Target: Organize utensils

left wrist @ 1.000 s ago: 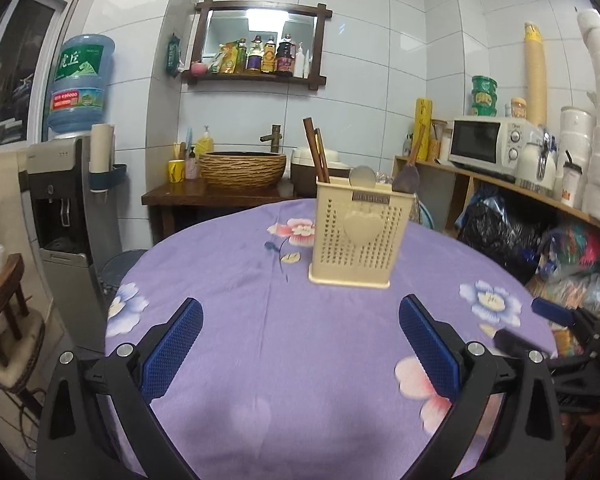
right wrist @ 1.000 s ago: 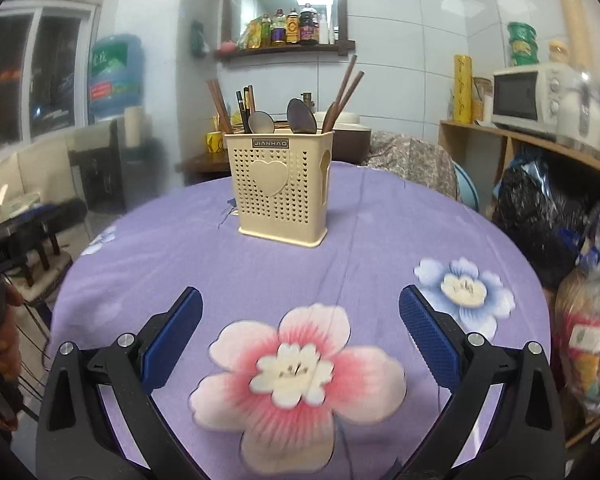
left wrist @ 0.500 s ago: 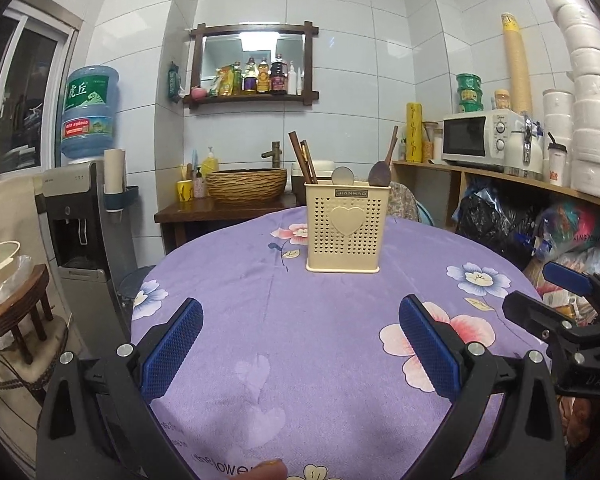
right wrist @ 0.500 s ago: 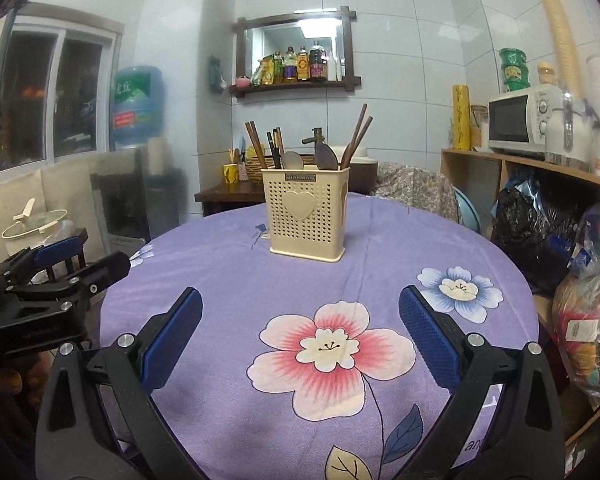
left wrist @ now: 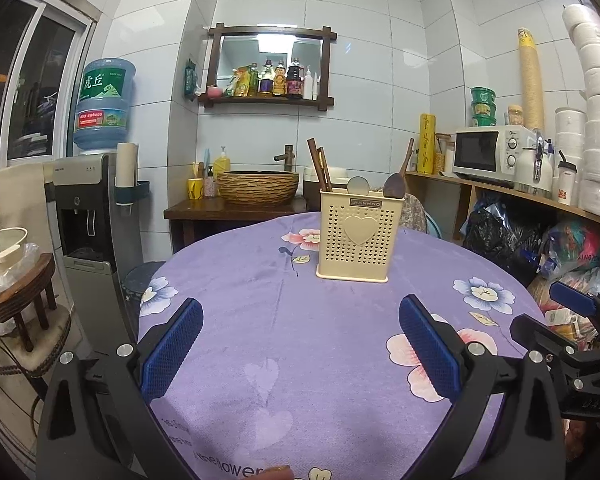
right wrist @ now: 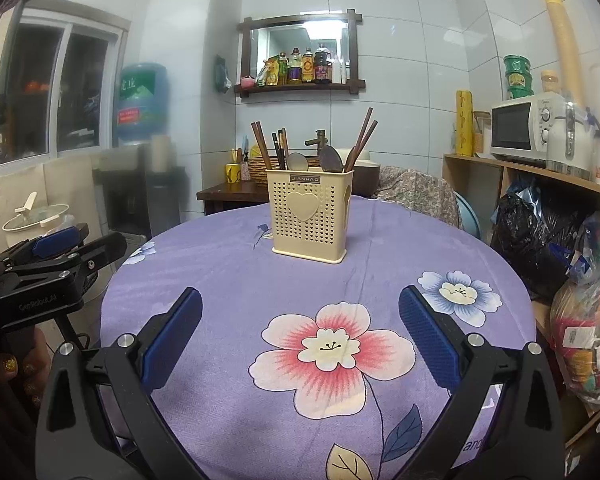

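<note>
A cream perforated utensil holder [left wrist: 358, 237] [right wrist: 310, 216] with a heart on its front stands upright on the far half of the round table with the purple flowered cloth [left wrist: 300, 328] [right wrist: 236, 280]. Brown chopsticks [right wrist: 360, 142], a metal spoon [right wrist: 297, 161] and a dark wooden spoon [left wrist: 394, 186] stick out of its top. My left gripper [left wrist: 300, 344] is open and holds nothing, well back from the holder. My right gripper [right wrist: 300, 332] is open too, over the big pink flower. Each gripper also shows at the other view's edge.
A water dispenser [left wrist: 96, 208] and a small stool [left wrist: 24, 300] stand left of the table. A side table with a woven basin [left wrist: 258, 187] is behind it. Shelves with a microwave [left wrist: 490, 152] and bags [right wrist: 588, 312] line the right side.
Both grippers have pulled back and risen away from the holder, which now looks smaller and farther off. Their jaws stayed open.
</note>
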